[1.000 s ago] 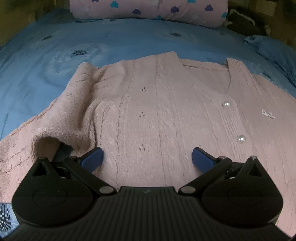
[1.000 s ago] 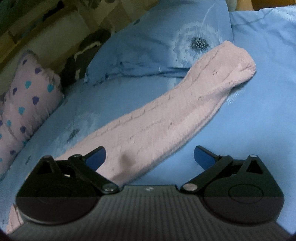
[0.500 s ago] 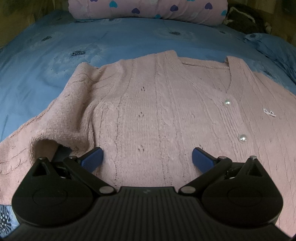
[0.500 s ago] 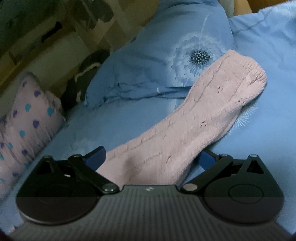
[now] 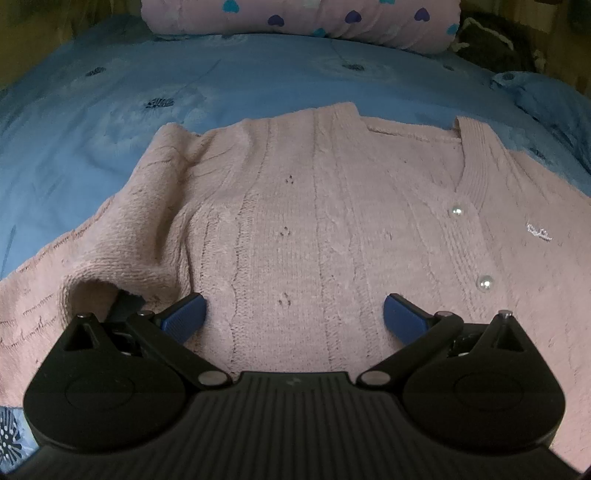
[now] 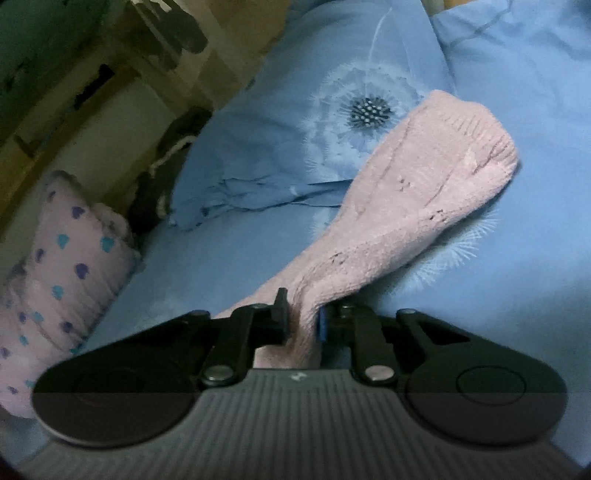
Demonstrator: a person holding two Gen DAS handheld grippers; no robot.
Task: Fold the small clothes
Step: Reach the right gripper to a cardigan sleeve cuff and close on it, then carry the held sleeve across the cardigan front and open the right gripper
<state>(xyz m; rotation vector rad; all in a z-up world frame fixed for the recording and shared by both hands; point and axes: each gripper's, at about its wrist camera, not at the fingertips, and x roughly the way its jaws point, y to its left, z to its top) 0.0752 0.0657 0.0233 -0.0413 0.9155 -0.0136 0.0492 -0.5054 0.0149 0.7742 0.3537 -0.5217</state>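
A pink knitted cardigan [image 5: 314, 221] with pearl buttons lies front up on the blue bed sheet [image 5: 110, 110]. My left gripper [image 5: 293, 319] stands open just above its body, blue pads wide apart, nothing between them. A fold of the left sleeve [image 5: 122, 258] bunches beside the left pad. In the right wrist view the cardigan's other sleeve [image 6: 406, 206] stretches away to its cuff. My right gripper [image 6: 302, 321] is closing on this sleeve, and its pads pinch the knit between them.
A pink pillow with hearts [image 5: 303, 18] lies along the head of the bed and shows again as the pink pillow [image 6: 62, 280] at the left. A blue dandelion-print pillow [image 6: 314, 122] lies behind the sleeve. Dark fabric [image 6: 162, 177] sits by the wall.
My right gripper moved forward over the sleeve and went from wide open to clamped on it. The left gripper stayed where it was, still open.
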